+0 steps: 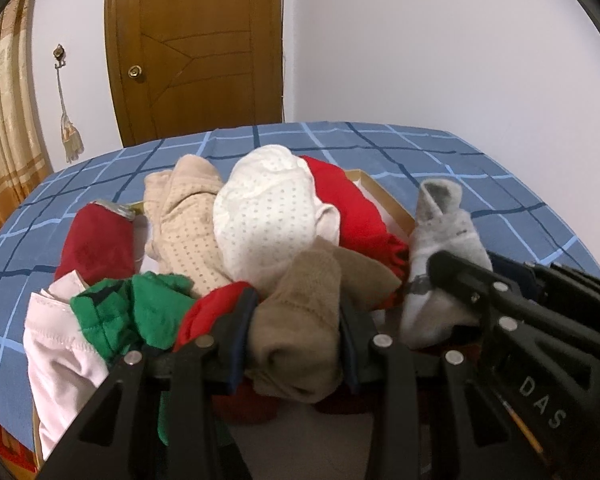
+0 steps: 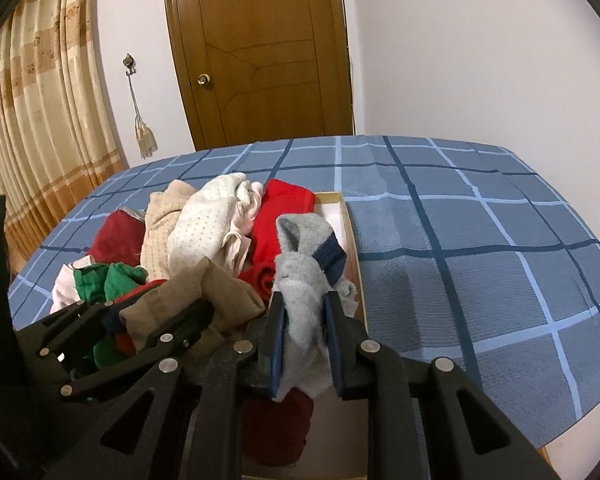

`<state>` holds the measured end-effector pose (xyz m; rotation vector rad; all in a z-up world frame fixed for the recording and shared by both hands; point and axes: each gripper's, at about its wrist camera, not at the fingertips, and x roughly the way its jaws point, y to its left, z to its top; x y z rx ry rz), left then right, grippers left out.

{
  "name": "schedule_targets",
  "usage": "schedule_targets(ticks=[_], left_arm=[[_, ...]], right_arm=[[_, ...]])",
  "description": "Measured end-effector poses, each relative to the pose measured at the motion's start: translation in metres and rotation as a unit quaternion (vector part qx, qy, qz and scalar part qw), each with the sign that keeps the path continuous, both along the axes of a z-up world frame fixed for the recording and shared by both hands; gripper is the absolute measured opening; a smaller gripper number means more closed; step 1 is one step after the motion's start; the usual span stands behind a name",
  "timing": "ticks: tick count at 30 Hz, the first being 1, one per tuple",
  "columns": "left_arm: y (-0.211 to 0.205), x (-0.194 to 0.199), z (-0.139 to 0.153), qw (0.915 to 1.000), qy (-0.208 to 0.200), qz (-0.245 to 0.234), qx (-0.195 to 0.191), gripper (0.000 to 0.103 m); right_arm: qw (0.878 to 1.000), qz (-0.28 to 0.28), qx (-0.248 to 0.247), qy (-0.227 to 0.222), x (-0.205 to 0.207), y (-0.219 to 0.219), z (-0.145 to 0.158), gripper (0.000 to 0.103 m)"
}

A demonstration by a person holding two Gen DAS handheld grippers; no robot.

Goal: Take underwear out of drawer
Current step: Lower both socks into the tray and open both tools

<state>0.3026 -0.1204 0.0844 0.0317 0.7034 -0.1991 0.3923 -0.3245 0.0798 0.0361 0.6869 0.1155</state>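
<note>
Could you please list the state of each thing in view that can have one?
Left gripper: shut on tan sock.
Right gripper: shut on grey sock.
Drawer: sitting on the blue checked bedspread, piled with clothes.
White dotted garment: crumpled on top of the pile.
Wooden door: closed.

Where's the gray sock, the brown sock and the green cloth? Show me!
gray sock [image 2: 300,280]: right wrist view, middle of its body.
brown sock [image 1: 300,312]: left wrist view, its folded middle.
green cloth [image 1: 140,308]: left wrist view, its crumpled center.
</note>
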Motion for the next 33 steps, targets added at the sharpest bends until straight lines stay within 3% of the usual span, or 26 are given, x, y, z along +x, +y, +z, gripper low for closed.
schedule_targets(ticks=[14, 17, 21, 22, 26, 33], left_arm=[[-0.009, 0.005, -0.01, 0.9994, -0.009, 0.002, 0.033, 0.043], [-0.009, 0.003, -0.01, 0.9996, -0.009, -0.003, 0.027, 0.05], [-0.013, -0.001, -0.009, 0.9995, -0.004, -0.022, 0.021, 0.072], [-0.015, -0.003, -0.009, 0.9993, -0.005, -0.028, 0.024, 0.078], [-0.018, -0.01, -0.004, 0.9994, -0.007, -0.028, 0.02, 0.083], [-0.006, -0.017, 0.002, 0.9997, -0.004, -0.022, -0.002, 0.088]], right_arm=[[1.0, 0.011, -0.006, 0.007, 0.01, 0.002, -0.013, 0.024], [1.0, 0.016, -0.002, 0.007, 0.009, 0.0, -0.013, 0.024], [1.0, 0.029, -0.004, -0.001, 0.006, 0.0, -0.013, 0.026], [0.999, 0.034, -0.006, -0.005, 0.004, 0.001, -0.012, 0.03], [0.999, 0.05, -0.001, -0.011, -0.004, 0.008, -0.008, 0.061], [0.997, 0.066, 0.019, -0.026, -0.014, 0.014, 0.003, 0.061]])
